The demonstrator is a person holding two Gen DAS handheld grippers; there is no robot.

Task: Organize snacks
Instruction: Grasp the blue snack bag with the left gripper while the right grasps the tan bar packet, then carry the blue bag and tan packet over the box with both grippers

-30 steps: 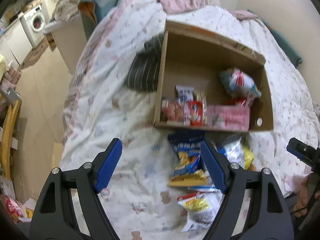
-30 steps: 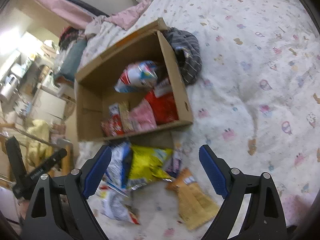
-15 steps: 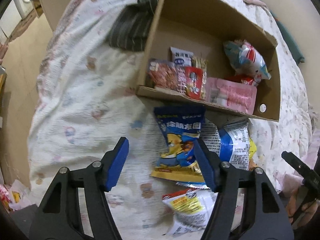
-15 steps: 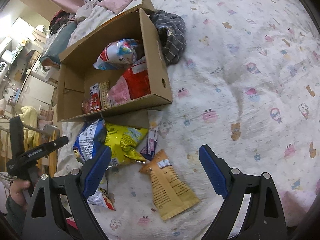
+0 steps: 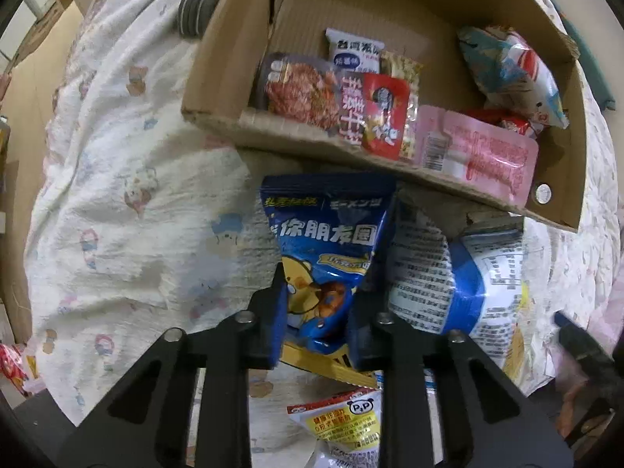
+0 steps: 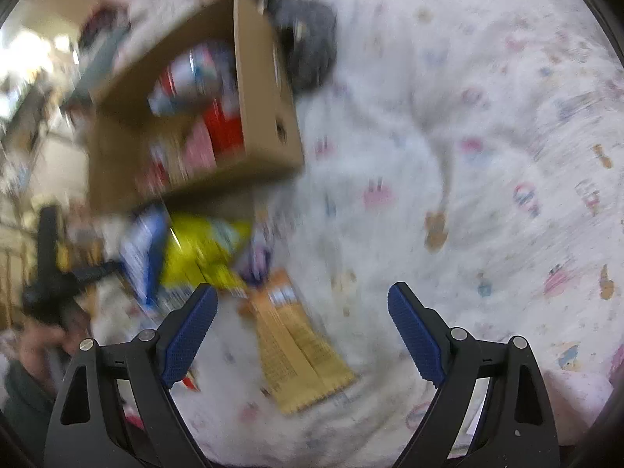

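While the left gripper (image 5: 316, 323) pinches the blue bag (image 5: 325, 241) just below the box (image 5: 218, 117), the right gripper (image 6: 302, 331) gapes wide, empty, over the orange packet (image 6: 300, 355).

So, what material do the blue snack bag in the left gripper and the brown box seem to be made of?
Blue snack bag: probably thin plastic film with a glossy finish; it shows bright glare and creases where the left gripper pinches it.
Box: corrugated cardboard, matte brown; the torn front edge shows its fluted layers.
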